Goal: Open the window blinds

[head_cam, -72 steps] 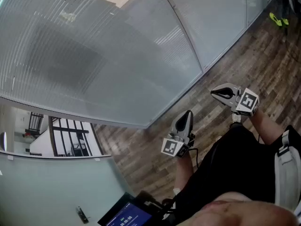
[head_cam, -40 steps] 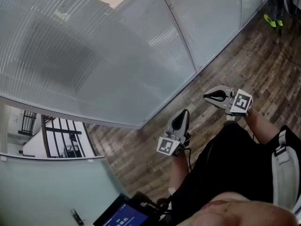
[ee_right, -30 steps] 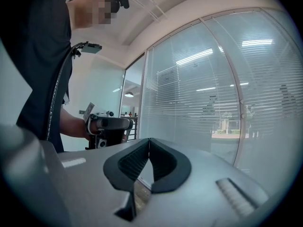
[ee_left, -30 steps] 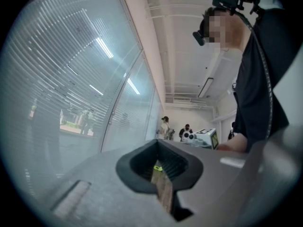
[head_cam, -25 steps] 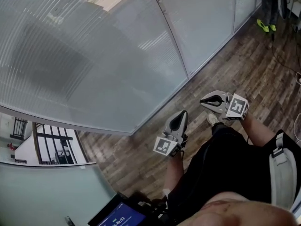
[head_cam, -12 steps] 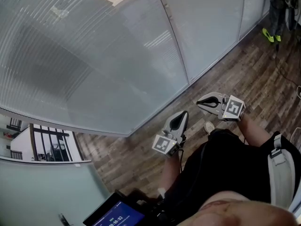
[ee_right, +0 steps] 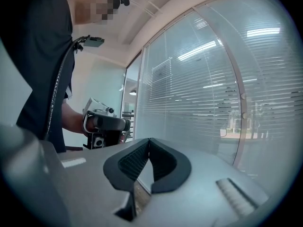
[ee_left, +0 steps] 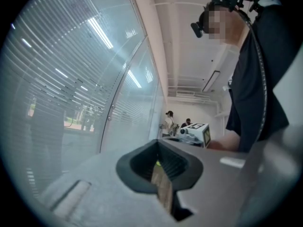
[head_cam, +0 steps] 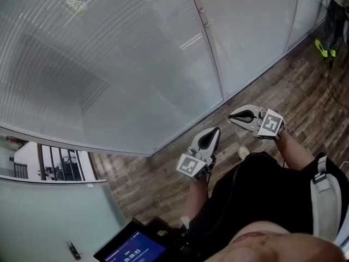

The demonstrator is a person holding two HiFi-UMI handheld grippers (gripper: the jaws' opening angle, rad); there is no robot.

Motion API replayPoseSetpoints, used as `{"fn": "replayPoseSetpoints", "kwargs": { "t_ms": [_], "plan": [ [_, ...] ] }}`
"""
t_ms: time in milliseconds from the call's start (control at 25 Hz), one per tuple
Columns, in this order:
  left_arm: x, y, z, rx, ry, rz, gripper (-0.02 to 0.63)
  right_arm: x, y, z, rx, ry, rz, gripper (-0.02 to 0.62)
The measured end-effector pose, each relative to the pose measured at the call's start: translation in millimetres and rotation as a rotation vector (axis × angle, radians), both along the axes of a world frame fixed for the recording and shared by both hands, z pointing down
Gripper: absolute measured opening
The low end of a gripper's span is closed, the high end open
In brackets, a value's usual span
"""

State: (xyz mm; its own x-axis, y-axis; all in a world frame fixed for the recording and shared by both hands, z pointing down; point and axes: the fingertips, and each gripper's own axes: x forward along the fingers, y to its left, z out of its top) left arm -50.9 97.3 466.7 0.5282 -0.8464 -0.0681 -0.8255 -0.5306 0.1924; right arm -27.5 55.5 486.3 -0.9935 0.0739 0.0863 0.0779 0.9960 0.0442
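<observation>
Left gripper (head_cam: 214, 131) and right gripper (head_cam: 232, 115) both closed, empty; blinds (head_cam: 109, 64) cut off at the frame's top

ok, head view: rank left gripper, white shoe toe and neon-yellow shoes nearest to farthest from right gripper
From the right gripper:
1. left gripper, just beside it on its left.
2. white shoe toe, on the floor below.
3. neon-yellow shoes, far off, top right.

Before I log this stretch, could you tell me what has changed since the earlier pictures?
The person has shifted along the blinds, carrying the left gripper and right gripper along at the same height. Nothing was grasped or released. Both grippers stay shut and empty, and the blinds look unchanged.
</observation>
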Motion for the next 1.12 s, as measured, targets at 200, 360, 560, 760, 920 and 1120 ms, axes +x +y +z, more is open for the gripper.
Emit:
{"fn": "replayPoseSetpoints", "kwargs": {
  "t_ms": [200,360,560,760,920,1120],
  "plan": [
    [4.4,-19.3,5.8,-0.004,-0.01,-0.027,0.002,4.1,-18.7,11.6,-0.001,0.007,-0.027,0.006],
    [12.8,-38.0,12.7,-0.009,-0.012,-0.048,0.002,13.3,-36.1,17.4,0.002,0.003,-0.045,0.006],
    [18.5,-75.6,11.7,-0.012,-0.025,-0.052,0.002,21.2,-75.1,21.0,-0.016,0.002,-0.044,0.005],
    [25.1,-109.2,16.6,-0.029,-0.034,-0.055,0.002,26.7,-111.7,29.3,-0.037,-0.002,-0.047,0.006],
    [28.2,-129.4,19.3,-0.035,-0.029,-0.063,0.002,28.5,-127.5,28.3,-0.055,-0.01,-0.063,0.006],
    [35.3,-152.3,25.5,-0.04,-0.034,-0.065,0.002,33.1,-150.4,32.3,-0.046,-0.009,-0.066,0.005]
  ]
}}
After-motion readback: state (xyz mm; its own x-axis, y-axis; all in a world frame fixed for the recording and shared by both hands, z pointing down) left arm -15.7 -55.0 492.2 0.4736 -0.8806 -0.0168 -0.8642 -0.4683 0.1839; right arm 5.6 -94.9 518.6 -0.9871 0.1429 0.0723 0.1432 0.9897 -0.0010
